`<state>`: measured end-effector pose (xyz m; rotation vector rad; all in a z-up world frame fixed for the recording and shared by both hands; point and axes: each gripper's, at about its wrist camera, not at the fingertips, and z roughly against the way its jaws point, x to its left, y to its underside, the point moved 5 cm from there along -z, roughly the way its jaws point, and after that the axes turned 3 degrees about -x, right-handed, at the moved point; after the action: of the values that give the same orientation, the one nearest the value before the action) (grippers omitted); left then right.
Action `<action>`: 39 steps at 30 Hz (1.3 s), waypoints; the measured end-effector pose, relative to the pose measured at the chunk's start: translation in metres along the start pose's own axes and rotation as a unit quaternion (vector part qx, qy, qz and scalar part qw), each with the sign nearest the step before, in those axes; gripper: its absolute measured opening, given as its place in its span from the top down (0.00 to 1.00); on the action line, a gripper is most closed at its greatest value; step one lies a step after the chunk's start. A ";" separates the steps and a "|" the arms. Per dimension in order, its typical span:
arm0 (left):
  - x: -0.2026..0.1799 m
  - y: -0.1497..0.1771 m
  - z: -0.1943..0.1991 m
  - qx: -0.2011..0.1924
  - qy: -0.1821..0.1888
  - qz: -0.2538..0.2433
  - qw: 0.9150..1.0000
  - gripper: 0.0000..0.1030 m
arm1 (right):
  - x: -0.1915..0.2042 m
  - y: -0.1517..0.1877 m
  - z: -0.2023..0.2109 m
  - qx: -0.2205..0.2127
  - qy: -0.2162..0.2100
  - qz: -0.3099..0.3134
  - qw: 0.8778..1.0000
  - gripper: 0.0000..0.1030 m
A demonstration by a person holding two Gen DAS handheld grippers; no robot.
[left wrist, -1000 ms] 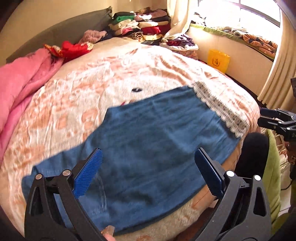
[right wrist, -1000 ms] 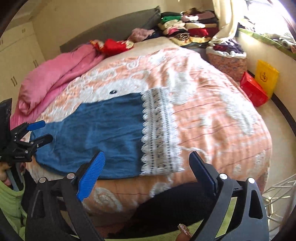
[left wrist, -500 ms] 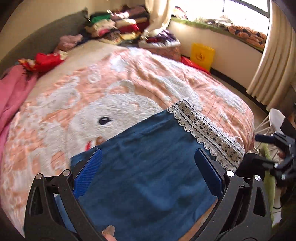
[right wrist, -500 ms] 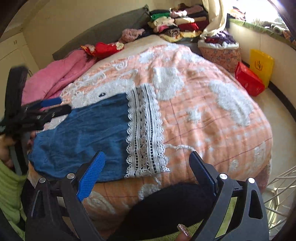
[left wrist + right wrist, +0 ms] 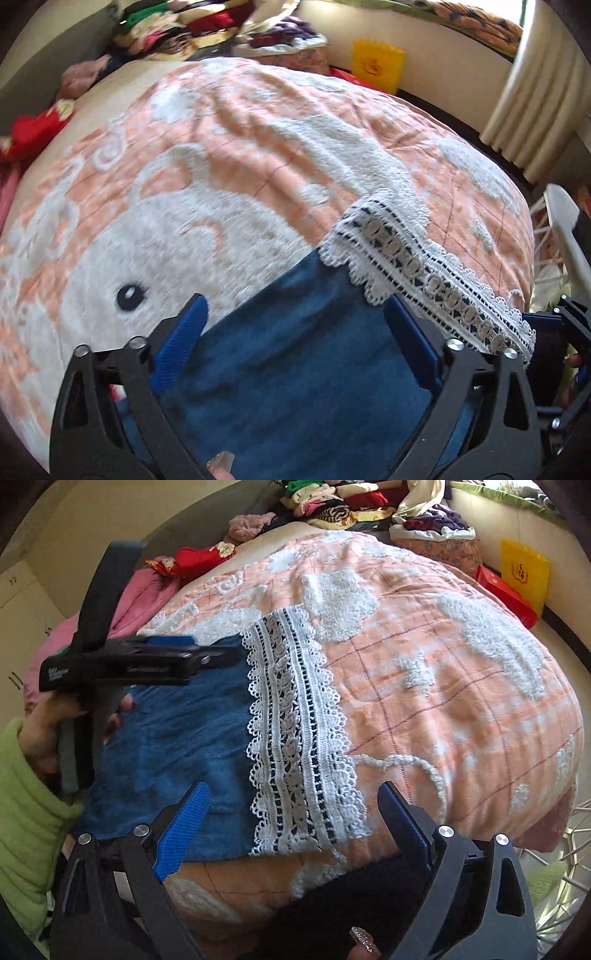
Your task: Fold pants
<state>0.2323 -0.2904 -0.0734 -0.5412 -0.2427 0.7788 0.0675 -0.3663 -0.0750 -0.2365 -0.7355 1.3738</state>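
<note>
1. Sunny bedroom, with a big bed [image 5: 461,686] under a peach and white blanket, and piles of clothes stacked at the far end.
2. Blue pants [image 5: 177,746] lie flat near the close edge of the bed. Their white lace hem [image 5: 295,738] is at the right end, so the long way of the pants runs left to right.
3. Over the far corner of the pants, by the lace, hangs the left hand-held gripper [image 5: 295,325]. Its jaws have just been closing a little but stand wide, with blue cloth under them and nothing pinched.
4. At the near corner of the lace sits the right hand-held gripper [image 5: 291,819], jaws wide apart and empty.
5. Each one is closest to its own corner of the hem.
6. Hidden: the waist end is blocked by the left arm's green sleeve [image 5: 26,812].
</note>
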 end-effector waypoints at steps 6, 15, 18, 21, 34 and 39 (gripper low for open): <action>-0.011 -0.002 -0.020 0.021 0.039 -0.007 0.999 0.58 | 0.001 -0.001 -0.004 -0.004 -0.028 -0.013 1.000 0.45; -0.014 -0.001 -0.023 0.004 0.061 -0.004 0.998 0.70 | -0.002 -0.010 -0.019 0.006 -0.072 -0.043 0.996 0.51; -0.018 0.000 -0.021 0.000 0.047 -0.014 0.999 0.79 | -0.005 -0.011 -0.020 0.002 -0.095 -0.050 0.994 0.67; -0.021 0.000 -0.020 -0.003 0.038 -0.020 0.999 0.91 | -0.002 -0.012 -0.017 -0.003 -0.106 -0.045 0.993 0.72; 0.016 0.009 0.059 -0.089 0.077 0.041 0.992 0.94 | 0.059 -0.030 0.035 -0.057 -0.213 0.018 0.975 0.74; 0.044 0.025 0.106 -0.127 0.039 0.047 0.990 0.94 | 0.116 -0.036 0.038 -0.050 -0.250 0.086 0.963 0.74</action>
<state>0.2054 -0.2046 0.0017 -0.8267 -0.2461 0.8211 0.0757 -0.2748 0.0133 -0.0269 -1.2286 1.5845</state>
